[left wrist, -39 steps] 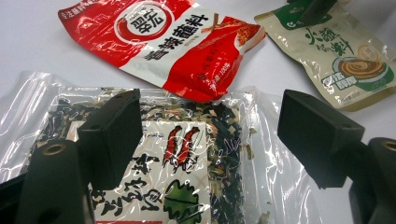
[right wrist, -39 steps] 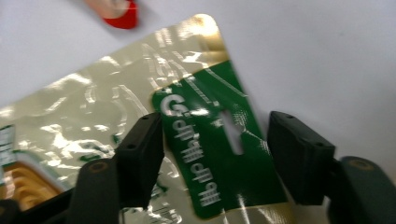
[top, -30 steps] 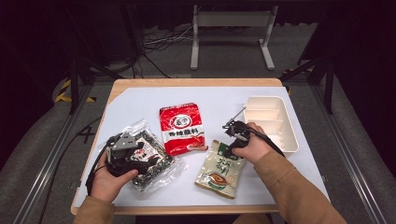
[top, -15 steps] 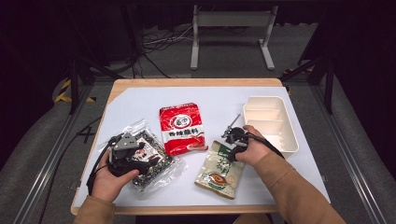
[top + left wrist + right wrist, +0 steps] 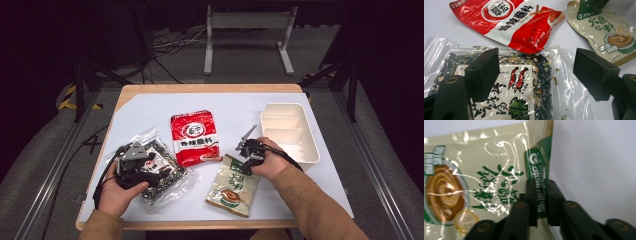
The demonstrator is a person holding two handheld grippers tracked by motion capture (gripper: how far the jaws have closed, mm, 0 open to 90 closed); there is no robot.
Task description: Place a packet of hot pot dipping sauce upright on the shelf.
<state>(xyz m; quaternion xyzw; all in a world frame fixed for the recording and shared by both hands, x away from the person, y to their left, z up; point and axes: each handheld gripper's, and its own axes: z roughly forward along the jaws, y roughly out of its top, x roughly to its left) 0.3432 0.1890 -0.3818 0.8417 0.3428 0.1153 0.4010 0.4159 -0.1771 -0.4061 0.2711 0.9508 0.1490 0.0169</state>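
A beige-and-green sauce pouch (image 5: 234, 186) (image 5: 481, 182) lies at the front of the table, and my right gripper (image 5: 243, 167) (image 5: 541, 196) is shut on its green top edge. On the left, a clear bag of dark dried flakes (image 5: 162, 172) (image 5: 524, 82) rests flat under my left gripper (image 5: 147, 172) (image 5: 536, 72), whose jaws stand wide open just above it. Between them lies a red seasoning packet (image 5: 195, 137) (image 5: 511, 22).
A white compartment tray (image 5: 307, 145) stands at the right of the table, close behind my right hand. The white table sheet (image 5: 140, 112) is bare at the back left. The table's front edge runs just below both forearms.
My right gripper came down from above the sauce pouch onto its top edge and shut there. The left gripper has stayed over the clear bag.
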